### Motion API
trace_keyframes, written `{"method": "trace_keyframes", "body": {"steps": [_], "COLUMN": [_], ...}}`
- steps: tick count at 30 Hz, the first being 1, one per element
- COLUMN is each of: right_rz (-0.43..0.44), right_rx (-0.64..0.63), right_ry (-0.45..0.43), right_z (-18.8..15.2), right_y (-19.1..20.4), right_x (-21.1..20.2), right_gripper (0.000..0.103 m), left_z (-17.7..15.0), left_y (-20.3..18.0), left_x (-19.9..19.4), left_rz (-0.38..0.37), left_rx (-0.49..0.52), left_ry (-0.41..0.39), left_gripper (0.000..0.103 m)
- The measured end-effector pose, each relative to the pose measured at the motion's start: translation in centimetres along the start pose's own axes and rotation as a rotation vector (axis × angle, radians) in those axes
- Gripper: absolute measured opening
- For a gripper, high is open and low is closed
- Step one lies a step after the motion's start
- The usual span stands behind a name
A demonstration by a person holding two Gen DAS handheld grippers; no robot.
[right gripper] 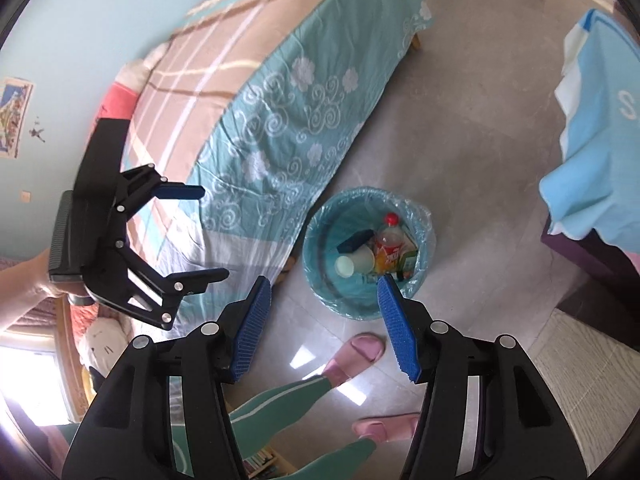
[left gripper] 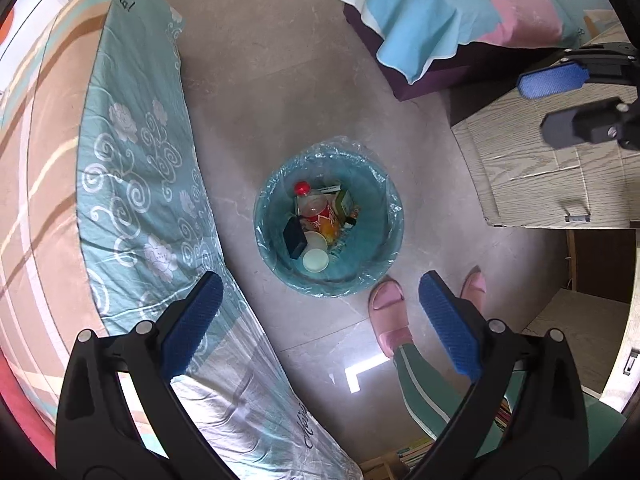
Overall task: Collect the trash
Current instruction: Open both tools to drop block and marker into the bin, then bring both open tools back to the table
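Observation:
A blue-lined trash bin (left gripper: 362, 184) stands on the tiled floor, directly below my left gripper (left gripper: 320, 282), which is open and holds nothing. Inside the bin lie a red-capped plastic bottle (left gripper: 316, 208), white paper cups (left gripper: 315, 260), a dark box (left gripper: 295, 236) and a green carton (left gripper: 344, 202). In the right wrist view the bin (right gripper: 320, 240) sits just beyond my right gripper (right gripper: 323, 280), whose blue pads stand apart with nothing between them. The same bottle (right gripper: 388, 244) and cups (right gripper: 356, 262) show there. Each gripper appears in the other's view: the right gripper (left gripper: 534, 106) and the left gripper (right gripper: 214, 232).
A bed with a teal flowered sheet (left gripper: 140, 160) runs along the left of the bin. The person's feet in pink slippers (left gripper: 390, 312) stand close beside the bin. A wooden cabinet (left gripper: 540, 168) is at the right, and a second bed with a blue and pink cover (left gripper: 440, 12) lies beyond.

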State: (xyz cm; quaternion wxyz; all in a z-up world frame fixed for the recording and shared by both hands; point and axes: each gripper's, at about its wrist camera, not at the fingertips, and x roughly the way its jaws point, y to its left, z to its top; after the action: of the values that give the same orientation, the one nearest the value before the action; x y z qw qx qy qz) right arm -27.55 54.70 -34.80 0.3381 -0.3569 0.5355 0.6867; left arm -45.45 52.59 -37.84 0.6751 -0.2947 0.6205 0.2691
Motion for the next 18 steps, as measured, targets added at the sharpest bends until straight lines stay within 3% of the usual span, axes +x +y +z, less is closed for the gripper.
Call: {"method": "trace_keyframes", "body": {"steps": [4,10,18], "right_rz": [0.013,-0.002,-0.018], "right_rx": [0.007,0.021,0.032], "right_ry": [-0.031,-0.109,-0.281], "right_z": [-0.7,-1.6,-4.8], "right_y": [0.0,0.0,0.0], "right_x": [-2.8,-8.2,-18.5], "right_gripper": [0.064,0.074,0.075], "left_z": [0.7,2.6,7.0], "left_y": [-1.0,-3.3,-10.2], "left_x": [-1.4,-5.3,-11.0], "left_rz": [0.018,0.047,0.072], "left_rx": [0.053,0.132,0.329], "left_ry": [0.008,-0.048,-0.132], "left_gripper": [0.096,0.096,0.096]}}
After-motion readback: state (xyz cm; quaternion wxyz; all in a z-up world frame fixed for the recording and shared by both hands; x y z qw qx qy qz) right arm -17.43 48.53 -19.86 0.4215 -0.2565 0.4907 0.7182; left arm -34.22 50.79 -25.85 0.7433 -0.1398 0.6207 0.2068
